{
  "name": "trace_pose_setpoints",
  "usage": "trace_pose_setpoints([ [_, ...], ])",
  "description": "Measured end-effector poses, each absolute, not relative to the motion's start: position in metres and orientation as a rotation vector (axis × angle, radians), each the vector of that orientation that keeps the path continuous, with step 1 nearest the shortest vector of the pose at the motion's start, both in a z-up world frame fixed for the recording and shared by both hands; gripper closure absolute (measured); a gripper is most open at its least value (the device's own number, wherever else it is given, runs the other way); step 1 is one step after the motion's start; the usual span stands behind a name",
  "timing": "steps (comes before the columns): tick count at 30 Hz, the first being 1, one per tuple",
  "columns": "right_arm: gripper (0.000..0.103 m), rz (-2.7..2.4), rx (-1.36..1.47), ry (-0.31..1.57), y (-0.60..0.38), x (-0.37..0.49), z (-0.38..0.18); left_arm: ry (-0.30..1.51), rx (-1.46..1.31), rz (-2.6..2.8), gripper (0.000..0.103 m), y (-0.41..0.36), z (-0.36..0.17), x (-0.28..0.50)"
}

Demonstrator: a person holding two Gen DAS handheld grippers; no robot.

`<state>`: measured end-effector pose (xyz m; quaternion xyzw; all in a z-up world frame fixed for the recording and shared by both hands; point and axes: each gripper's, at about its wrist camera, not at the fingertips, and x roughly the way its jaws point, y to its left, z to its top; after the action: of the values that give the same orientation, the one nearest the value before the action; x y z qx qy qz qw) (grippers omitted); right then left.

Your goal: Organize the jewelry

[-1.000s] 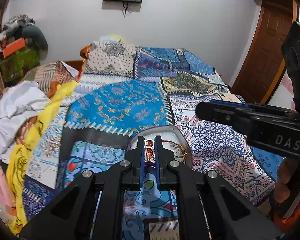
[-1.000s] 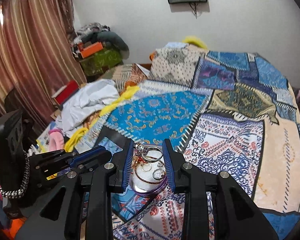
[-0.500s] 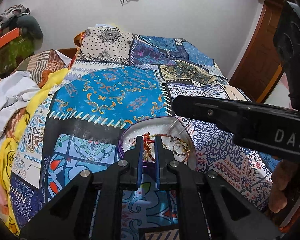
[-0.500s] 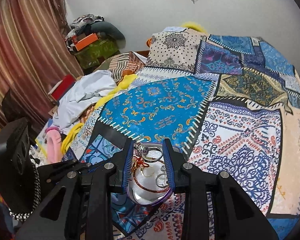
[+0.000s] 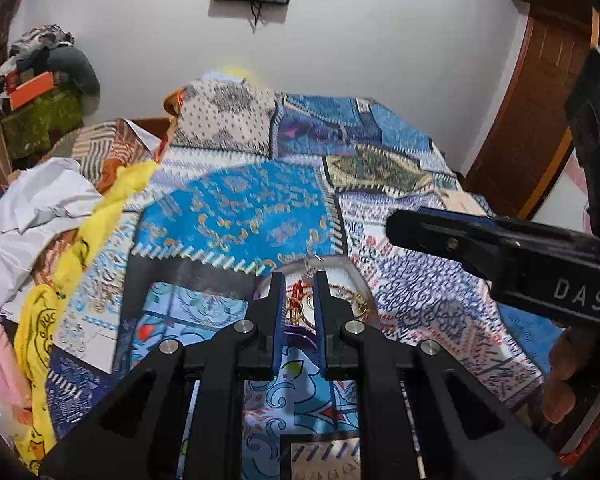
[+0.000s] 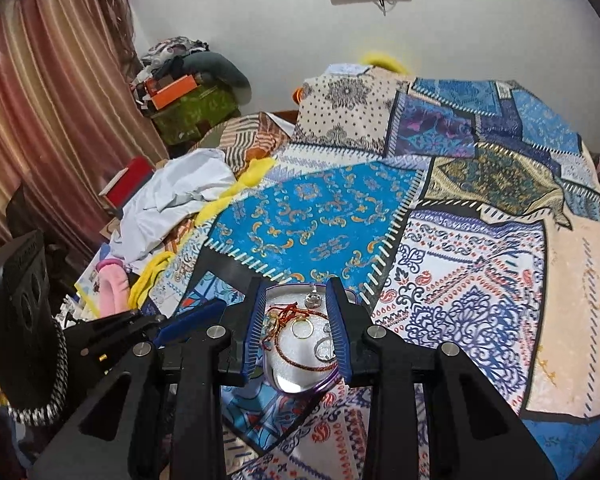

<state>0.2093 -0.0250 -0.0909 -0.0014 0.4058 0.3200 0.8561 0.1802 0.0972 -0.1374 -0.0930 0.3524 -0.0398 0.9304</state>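
Note:
A small silver tray with a purple rim (image 6: pixel 300 390) lies on the patterned bedspread and holds a red thread bracelet (image 6: pixel 296 314), gold rings (image 6: pixel 303 329) and silver pieces. It also shows in the left wrist view (image 5: pixel 356 280). My right gripper (image 6: pixel 296 300) is open, its jaws straddling the tray just above it, nothing between them held. My left gripper (image 5: pixel 299 288) has its jaws a narrow gap apart, empty, at the tray's near edge. The right gripper's finger (image 5: pixel 460 240) crosses the left wrist view on the right.
The patchwork bedspread (image 6: pixel 440 240) covers the bed. White, yellow and pink clothes (image 6: pixel 172 200) pile along its left side, with a red box (image 6: pixel 128 184). Striped curtains hang left; a wooden door (image 5: pixel 532 120) stands right. A screen hangs on the wall.
My left gripper's jaws have parted slightly. The silver ring that hung at my right gripper's left fingertip now lies in the tray, and the right jaws stand wider. Both cameras shifted a little.

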Motion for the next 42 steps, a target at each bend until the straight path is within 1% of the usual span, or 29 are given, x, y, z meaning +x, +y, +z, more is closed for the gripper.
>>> trace_pose_setpoints([
  [7, 0.075, 0.647, 0.002, 0.748, -0.046, 0.181, -0.052, 0.595, -0.18, -0.067, 0.091, 0.095, -0.083, 0.145],
  [10, 0.075, 0.625, 0.005, 0.667, -0.06, 0.16, -0.026, 0.521, -0.162, -0.064, 0.091, 0.09, -0.055, 0.124],
  [12, 0.075, 0.617, 0.009, 0.611, -0.068, 0.145, -0.01, 0.467, -0.151, -0.062, 0.088, 0.087, -0.036, 0.107],
  [14, 0.075, 0.602, 0.009, 0.553, -0.073, 0.13, 0.006, 0.417, -0.14, -0.053, 0.079, 0.084, -0.021, 0.093],
  [17, 0.075, 0.58, 0.002, 0.452, -0.082, 0.103, 0.031, 0.331, -0.123, -0.041, 0.071, 0.079, 0.003, 0.065],
  [21, 0.073, 0.555, -0.01, 0.343, -0.089, 0.071, 0.052, 0.24, -0.103, -0.011, 0.065, 0.073, 0.026, 0.03],
  [23, 0.06, 0.524, -0.019, 0.297, -0.091, 0.057, 0.057, 0.205, -0.095, 0.009, 0.057, 0.071, 0.033, 0.015],
  [24, 0.057, 0.504, -0.021, 0.273, -0.093, 0.05, 0.059, 0.194, -0.093, 0.016, 0.054, 0.069, 0.035, 0.009],
  [26, 0.048, 0.485, -0.021, 0.249, -0.096, 0.042, 0.062, 0.177, -0.093, 0.029, 0.042, 0.068, 0.038, 0.0],
  [27, 0.045, 0.475, -0.019, 0.242, -0.098, 0.039, 0.063, 0.168, -0.096, 0.03, 0.039, 0.068, 0.039, -0.005],
  [29, 0.028, 0.454, -0.012, 0.228, -0.101, 0.033, 0.063, 0.16, -0.105, 0.031, 0.026, 0.069, 0.039, -0.01],
  [30, 0.023, 0.444, -0.008, 0.219, -0.102, 0.031, 0.063, 0.159, -0.107, 0.035, 0.023, 0.07, 0.038, -0.011],
  [31, 0.016, 0.435, -0.004, 0.208, -0.104, 0.028, 0.063, 0.158, -0.109, 0.042, 0.016, 0.07, 0.037, -0.012],
  [32, 0.012, 0.426, -0.002, 0.201, -0.106, 0.026, 0.063, 0.157, -0.11, 0.046, 0.011, 0.07, 0.036, -0.013],
  [33, 0.01, 0.418, -0.001, 0.195, -0.106, 0.025, 0.062, 0.159, -0.111, 0.05, 0.009, 0.07, 0.035, -0.013],
  [34, 0.004, 0.409, -0.004, 0.19, -0.106, 0.025, 0.062, 0.161, -0.112, 0.052, 0.006, 0.07, 0.035, -0.013],
  [35, 0.0, 0.403, -0.007, 0.187, -0.106, 0.022, 0.061, 0.164, -0.112, 0.055, 0.005, 0.07, 0.034, -0.014],
  [42, 0.0, 0.393, -0.018, 0.207, -0.107, 0.022, 0.055, 0.175, -0.106, 0.072, 0.004, 0.066, 0.03, -0.015],
])
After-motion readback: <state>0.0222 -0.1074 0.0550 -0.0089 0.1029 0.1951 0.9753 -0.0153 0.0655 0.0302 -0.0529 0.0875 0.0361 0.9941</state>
